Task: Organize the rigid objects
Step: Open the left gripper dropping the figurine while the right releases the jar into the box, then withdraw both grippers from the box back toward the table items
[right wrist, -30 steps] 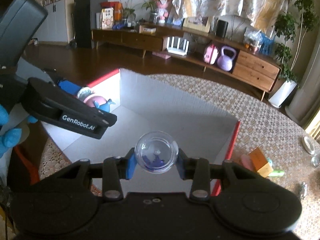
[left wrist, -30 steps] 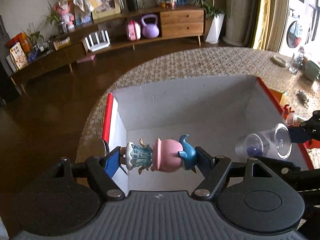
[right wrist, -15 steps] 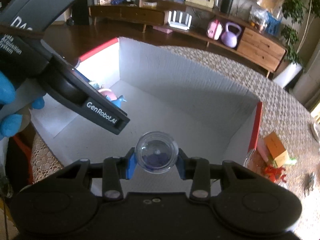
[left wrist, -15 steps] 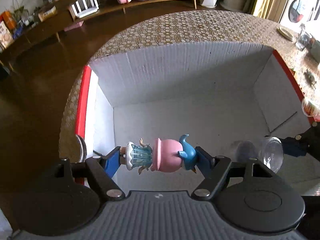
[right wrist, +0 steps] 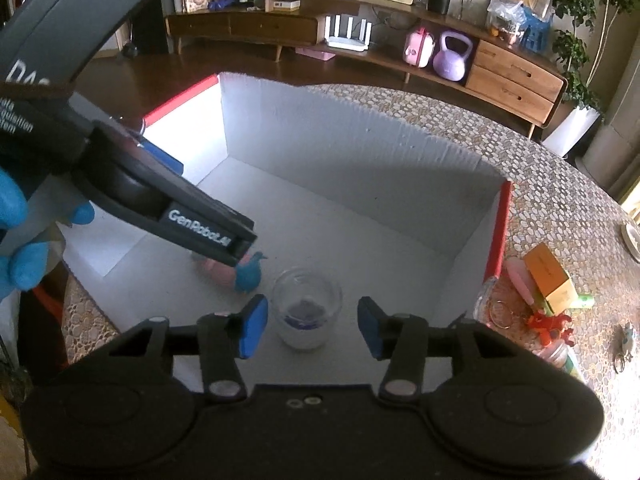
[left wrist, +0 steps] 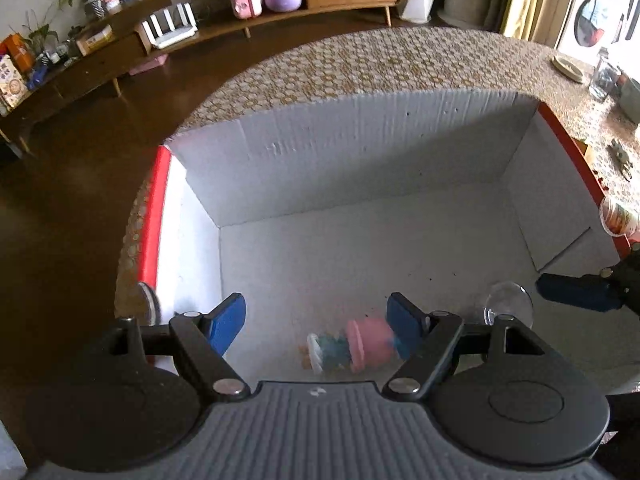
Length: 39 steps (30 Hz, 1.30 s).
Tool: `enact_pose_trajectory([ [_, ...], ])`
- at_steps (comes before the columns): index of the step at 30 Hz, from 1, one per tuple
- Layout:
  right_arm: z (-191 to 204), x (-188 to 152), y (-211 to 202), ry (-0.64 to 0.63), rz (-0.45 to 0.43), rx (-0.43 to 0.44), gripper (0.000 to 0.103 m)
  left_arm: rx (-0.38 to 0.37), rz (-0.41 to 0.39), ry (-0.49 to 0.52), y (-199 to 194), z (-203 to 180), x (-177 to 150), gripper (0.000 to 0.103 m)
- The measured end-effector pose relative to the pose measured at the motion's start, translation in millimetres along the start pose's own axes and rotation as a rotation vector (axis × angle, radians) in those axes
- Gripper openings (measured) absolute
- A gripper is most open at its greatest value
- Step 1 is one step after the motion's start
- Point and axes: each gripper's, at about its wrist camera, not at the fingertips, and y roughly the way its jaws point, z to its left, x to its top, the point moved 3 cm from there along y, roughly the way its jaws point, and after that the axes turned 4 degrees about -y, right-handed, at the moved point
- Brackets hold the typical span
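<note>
A white cardboard box (left wrist: 360,148) with red rims sits on the patterned table; it also shows in the right wrist view (right wrist: 320,136). My left gripper (left wrist: 316,320) is open above its floor. The pink and blue figurine (left wrist: 352,346) lies blurred on the floor below the right finger; it shows in the right wrist view (right wrist: 248,274) partly behind the left gripper body. My right gripper (right wrist: 312,326) is open, with the clear plastic cup (right wrist: 306,312) standing on the box floor between its fingers. The cup also shows in the left wrist view (left wrist: 508,308).
Right of the box on the table lie an orange block (right wrist: 548,276), a pink piece, red toys and a key ring (right wrist: 500,314). A patterned cup (left wrist: 618,216) stands by the box's right rim. A wooden sideboard (right wrist: 360,36) lines the far wall.
Both grippers opened. The figurine dropped from the left gripper onto the box floor. The clear cup left the right gripper and stands on the floor.
</note>
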Motion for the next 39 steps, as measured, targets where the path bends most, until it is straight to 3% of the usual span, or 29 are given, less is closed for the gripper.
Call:
enact_pose_trajectory([
  [10,-4,-8,-36,0.017,-0.068,0.030,0.066,0.004,-0.098,-0.047,-37,4,-11,0.078],
  [22,-23,-23,-91,0.052,-0.165,0.043,0.084,-0.022,-0.209,-0.035,-90,-22,-28,0.078],
  [28,-41,-42,-121,0.063,-0.217,0.051,0.090,-0.054,-0.265,-0.034,-115,-41,-35,0.078],
  [31,-51,-56,-135,0.068,-0.244,0.044,0.097,-0.068,-0.306,-0.023,-127,-54,-40,0.084],
  [39,-91,-101,-161,0.101,-0.275,-0.024,0.100,-0.133,-0.378,-0.010,-142,-95,-60,0.085],
])
